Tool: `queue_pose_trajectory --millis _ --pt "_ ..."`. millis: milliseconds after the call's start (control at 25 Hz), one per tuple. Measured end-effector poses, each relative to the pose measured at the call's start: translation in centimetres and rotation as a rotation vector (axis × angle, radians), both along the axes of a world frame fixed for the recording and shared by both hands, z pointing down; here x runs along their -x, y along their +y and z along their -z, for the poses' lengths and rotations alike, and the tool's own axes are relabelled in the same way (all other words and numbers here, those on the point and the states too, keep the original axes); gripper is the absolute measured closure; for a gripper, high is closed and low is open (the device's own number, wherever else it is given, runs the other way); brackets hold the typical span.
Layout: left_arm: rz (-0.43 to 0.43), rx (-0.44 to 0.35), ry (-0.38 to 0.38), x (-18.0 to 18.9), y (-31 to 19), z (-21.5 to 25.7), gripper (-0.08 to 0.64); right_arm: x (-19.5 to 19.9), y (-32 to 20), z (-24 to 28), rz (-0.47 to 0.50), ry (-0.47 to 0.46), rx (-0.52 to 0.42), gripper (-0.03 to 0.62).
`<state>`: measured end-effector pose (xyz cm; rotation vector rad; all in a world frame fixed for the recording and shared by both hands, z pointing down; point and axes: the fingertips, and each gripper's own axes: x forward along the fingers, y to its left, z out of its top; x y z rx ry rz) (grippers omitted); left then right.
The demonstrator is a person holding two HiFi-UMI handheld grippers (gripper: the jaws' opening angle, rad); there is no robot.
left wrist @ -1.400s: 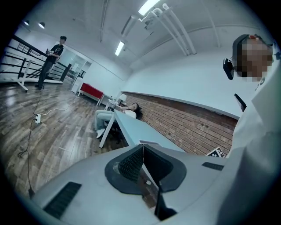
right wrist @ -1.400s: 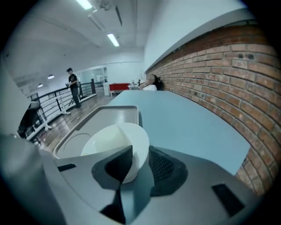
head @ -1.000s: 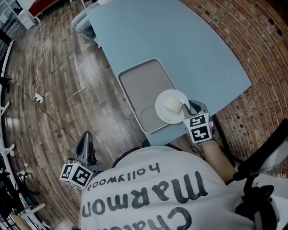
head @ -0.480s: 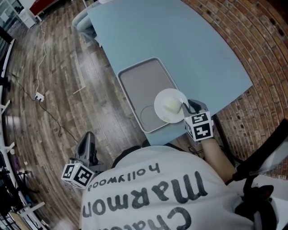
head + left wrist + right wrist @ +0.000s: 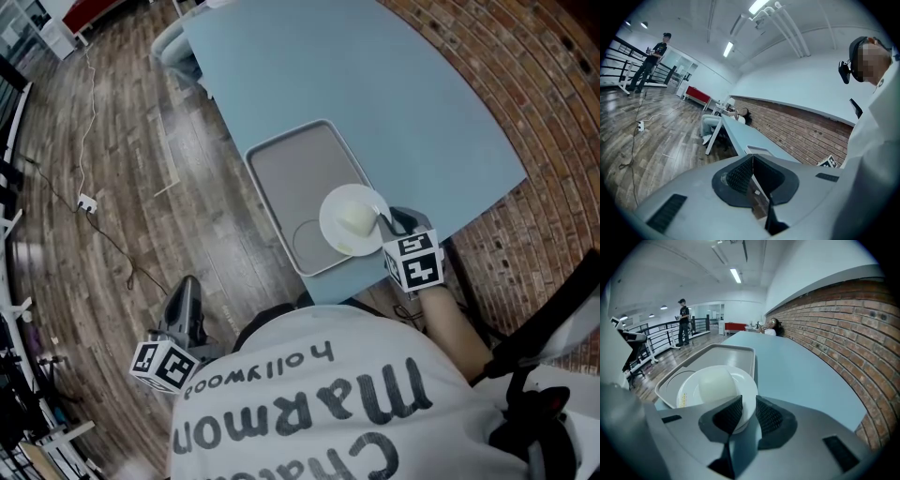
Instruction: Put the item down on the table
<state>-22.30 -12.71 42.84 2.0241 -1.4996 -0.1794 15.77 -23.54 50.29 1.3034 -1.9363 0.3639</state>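
The right tool (image 5: 392, 223) (image 5: 747, 405) pinches the near rim of a white plate (image 5: 336, 232) (image 5: 743, 383), one jaw above the rim and one below. A pale rounded lump (image 5: 357, 218) (image 5: 717, 384) sits on the plate. The plate lies over the near right corner of a grey tray (image 5: 302, 169) (image 5: 729, 354) on the light blue tabletop (image 5: 375, 84) (image 5: 792, 369); I cannot tell whether plate and tray touch. The left tool (image 5: 185, 286) (image 5: 752, 158) hangs beside the person, off the tabletop over the wooden floor (image 5: 103, 122), its jaws pressed together with nothing between them.
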Motion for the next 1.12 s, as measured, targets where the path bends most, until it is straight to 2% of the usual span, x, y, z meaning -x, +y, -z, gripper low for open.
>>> queue_pose_trajectory --millis 320,440,600,760,880,1000,1120 --pt "0.015 0.004 -0.003 0.4 0.8 0.1 0.552 -0.1 -0.1 0.2 0.011 0.034 0.031 0.499" --pt "0.023 0.003 -0.005 0.7 1.1 0.1 0.552 0.2 -0.5 1.5 0.016 0.015 0.007 0.499" --pt "0.025 0.011 -0.005 0.6 1.4 -0.1 0.552 1.6 -1.1 3.9 0.028 -0.083 -0.023 0.499" --pt "0.013 0.012 -0.007 -0.2 1.4 -0.2 0.552 4.3 -0.8 6.6 0.097 -0.291 -0.052 0.499" --pt "0.001 0.014 -0.006 -0.5 1.8 -0.5 0.552 6.0 0.7 7.6 0.145 -0.418 -0.056 0.532" --pt "-0.027 0.016 -0.001 -0.6 2.7 -0.4 0.552 7.1 3.0 8.2 0.174 -0.469 -0.048 0.555" --pt "-0.053 0.01 0.001 -1.2 3.0 -0.1 0.552 6.9 4.4 8.1 0.174 -0.464 -0.038 0.574"
